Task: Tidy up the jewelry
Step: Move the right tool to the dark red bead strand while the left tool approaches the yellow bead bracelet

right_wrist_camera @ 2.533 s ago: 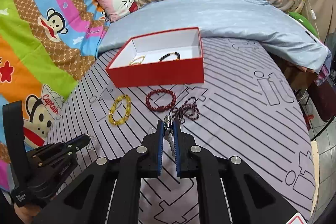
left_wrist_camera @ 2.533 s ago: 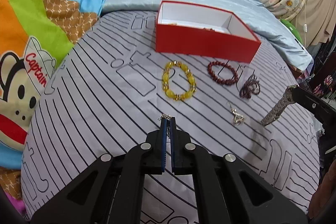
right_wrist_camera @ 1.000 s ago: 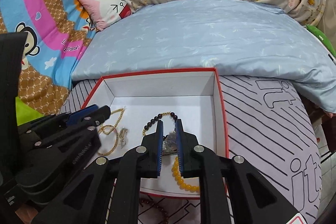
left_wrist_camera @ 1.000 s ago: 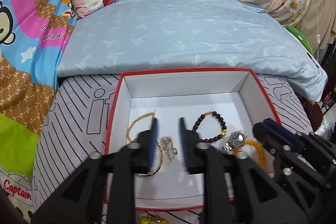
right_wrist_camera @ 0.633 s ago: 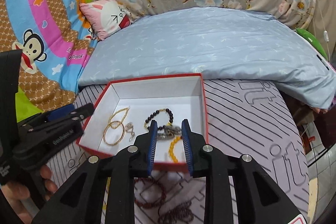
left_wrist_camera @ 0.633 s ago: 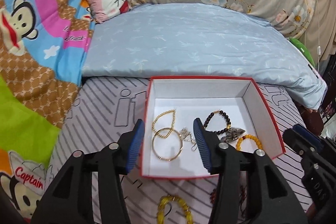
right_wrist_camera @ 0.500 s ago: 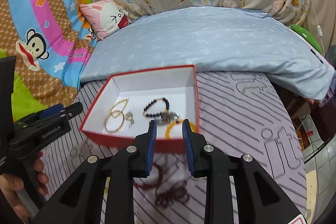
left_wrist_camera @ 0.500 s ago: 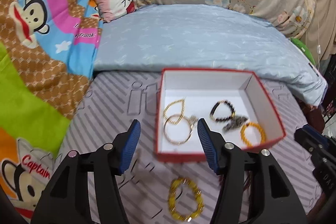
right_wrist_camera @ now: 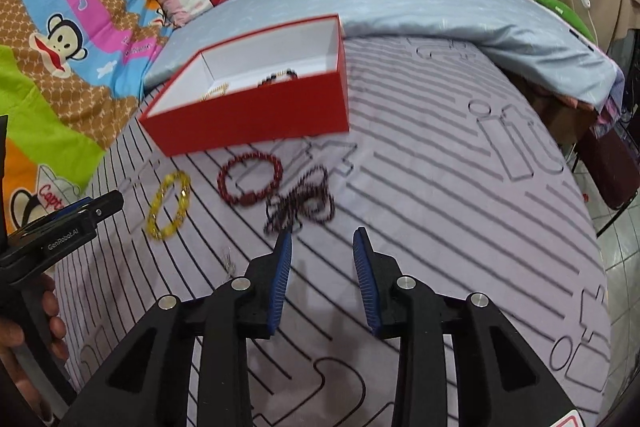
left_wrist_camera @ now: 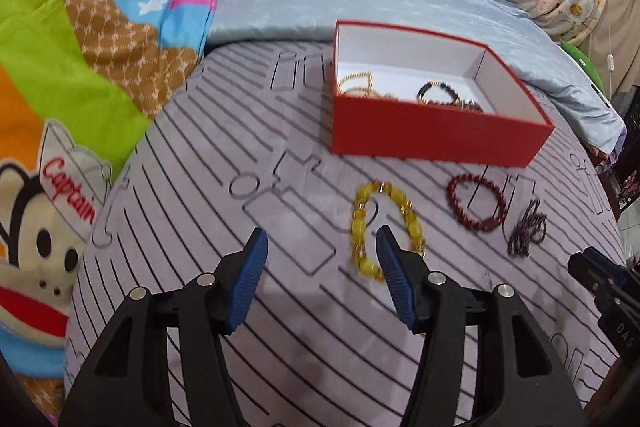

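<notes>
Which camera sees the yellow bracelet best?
The left wrist view: the yellow bracelet lies close and big, just ahead of the open left tool, with one edge hidden behind a finger. The right wrist view shows it whole but smaller, off to the left.

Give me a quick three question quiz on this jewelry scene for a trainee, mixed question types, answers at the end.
1. True or false: the yellow bracelet lies inside the red box.
2. How many pieces lie on the striped cover in front of the box?
3. Which piece lies nearest the right gripper? A) yellow bracelet B) red bracelet C) dark bead strand

Key: 1 false; 2 three; 3 C. The right gripper's jaws are opening, with nothing between them.
</notes>
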